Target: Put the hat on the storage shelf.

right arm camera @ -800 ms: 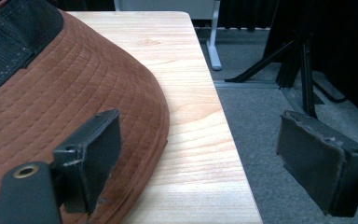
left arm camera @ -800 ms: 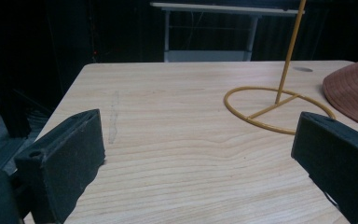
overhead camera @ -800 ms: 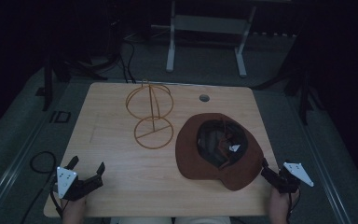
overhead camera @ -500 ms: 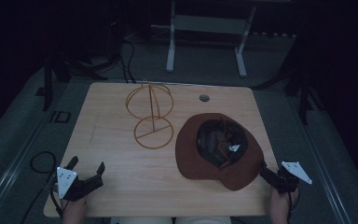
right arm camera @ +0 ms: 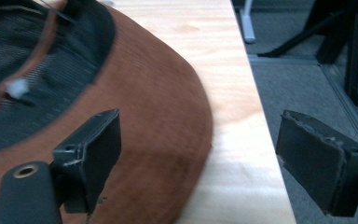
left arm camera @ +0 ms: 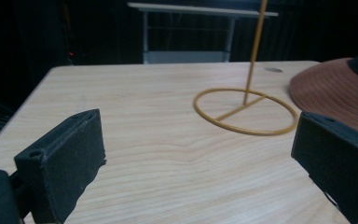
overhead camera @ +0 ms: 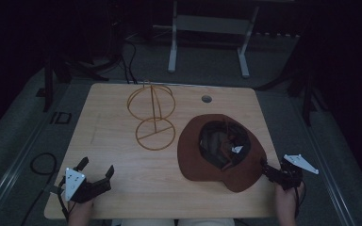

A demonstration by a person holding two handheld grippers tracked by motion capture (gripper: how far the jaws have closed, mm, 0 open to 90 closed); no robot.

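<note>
A brown brimmed hat (overhead camera: 193, 153) lies upside down on the right half of the wooden table (overhead camera: 108, 132), its dark lining (overhead camera: 221, 141) facing up. A gold wire hat stand (overhead camera: 152, 113) stands upright at the table's middle, left of the hat. My left gripper (overhead camera: 96, 165) rests open and empty at the near left corner; its view shows the stand's base ring (left arm camera: 244, 112) and the hat's brim (left arm camera: 340, 93) ahead. My right gripper (overhead camera: 267, 168) is open at the hat's near right brim (right arm camera: 168, 140). One jaw is above the brim, the other past the table's right edge.
A round cable hole (overhead camera: 206, 99) sits near the table's far edge. A white metal frame (overhead camera: 207, 28) stands on the floor beyond the table. A cable loop (overhead camera: 42, 162) lies on the floor to the left. The table's right edge (right arm camera: 261, 140) runs just beside my right gripper.
My right gripper has edged slightly forward along the hat's brim. The left gripper, the hat and the stand have not moved.
</note>
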